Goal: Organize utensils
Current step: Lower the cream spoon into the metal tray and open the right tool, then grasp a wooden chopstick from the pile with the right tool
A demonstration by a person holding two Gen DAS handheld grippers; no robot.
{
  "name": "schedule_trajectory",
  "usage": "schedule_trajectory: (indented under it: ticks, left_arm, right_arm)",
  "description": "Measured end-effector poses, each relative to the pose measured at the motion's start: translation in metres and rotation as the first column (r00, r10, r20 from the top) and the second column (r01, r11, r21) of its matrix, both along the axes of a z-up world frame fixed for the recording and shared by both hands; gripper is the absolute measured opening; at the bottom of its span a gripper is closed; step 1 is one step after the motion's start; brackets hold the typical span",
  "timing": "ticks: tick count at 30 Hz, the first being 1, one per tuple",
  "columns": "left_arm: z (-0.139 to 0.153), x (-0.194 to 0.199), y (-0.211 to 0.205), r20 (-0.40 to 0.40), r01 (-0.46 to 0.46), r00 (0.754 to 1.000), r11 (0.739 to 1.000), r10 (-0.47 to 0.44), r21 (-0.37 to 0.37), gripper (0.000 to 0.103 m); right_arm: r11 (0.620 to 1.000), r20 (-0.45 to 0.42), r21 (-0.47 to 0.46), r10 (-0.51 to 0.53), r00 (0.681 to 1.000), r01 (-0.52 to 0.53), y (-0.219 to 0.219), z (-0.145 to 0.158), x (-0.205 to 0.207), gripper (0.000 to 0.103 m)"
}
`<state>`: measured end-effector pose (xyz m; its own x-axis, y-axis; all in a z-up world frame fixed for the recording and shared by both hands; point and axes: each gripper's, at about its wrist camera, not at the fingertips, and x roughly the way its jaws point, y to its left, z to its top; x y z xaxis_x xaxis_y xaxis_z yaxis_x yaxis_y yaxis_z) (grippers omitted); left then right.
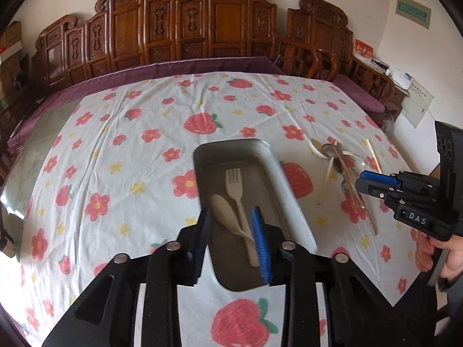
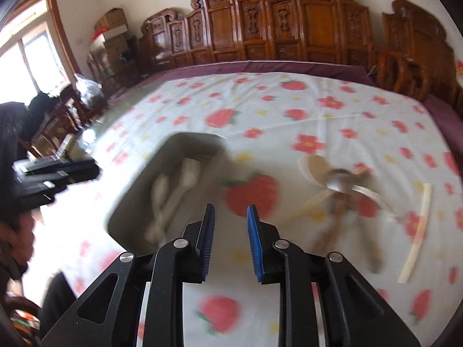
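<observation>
A grey metal tray [image 1: 231,151] lies on the flowered tablecloth with a beige fork [image 1: 235,185] and a beige spoon [image 1: 224,211] inside it. My left gripper [image 1: 230,212] hovers open over the tray's near end; the fork and spoon handles show between its blue pads, untouched. To the tray's right lies a loose pile of utensils [image 1: 338,162]: spoons, a metal ladle-like spoon and chopsticks. My right gripper [image 2: 230,208] is open and empty above the cloth, between the tray [image 2: 191,144] and the pile [image 2: 341,185]. The right wrist view is blurred.
A single pale chopstick [image 2: 418,231] lies apart at the right of the pile. Carved wooden chairs and a screen [image 1: 220,29] line the table's far side. A person's hands hold both tools; the right gripper [image 1: 367,179] shows at the left view's right edge.
</observation>
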<state>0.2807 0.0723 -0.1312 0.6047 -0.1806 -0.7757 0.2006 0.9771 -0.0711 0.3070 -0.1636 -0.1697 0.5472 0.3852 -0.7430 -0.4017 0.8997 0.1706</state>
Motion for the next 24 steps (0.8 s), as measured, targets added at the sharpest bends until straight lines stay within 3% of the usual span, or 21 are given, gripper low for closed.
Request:
schedule_trajectory:
  ticks: [4,10,16,24]
  left_arm:
    - [0.002,-0.007,-0.023,0.016,0.043,0.999,0.999,-0.043,-0.008,0.050]
    - [0.004,-0.016,-0.053,0.036,0.087,0.996,0.996,-0.087,-0.013,0.066]
    - [-0.004,-0.021,-0.077,0.033,0.113,0.993,0.993,-0.112,-0.033,0.067]
    - [-0.015,-0.024,-0.100,0.011,0.141,0.990,0.989,-0.140,-0.049,0.067]
  right_arm:
    - [0.998,-0.021,-0.052,-0.045,0.999,0.044,-0.034,-0.018,0.001,0.026]
    - [0.994,-0.070,-0.056,-0.096,0.993,0.092,-0.052,-0.044,0.011,0.025]
    - [0.989,-0.141,-0.033,-0.149,0.979,0.146,-0.061,-0.069,0.020,0.023]
    - [0.980,-0.205,0.009,-0.194,0.959,0.200,-0.069,-0.081,0.035,0.016]
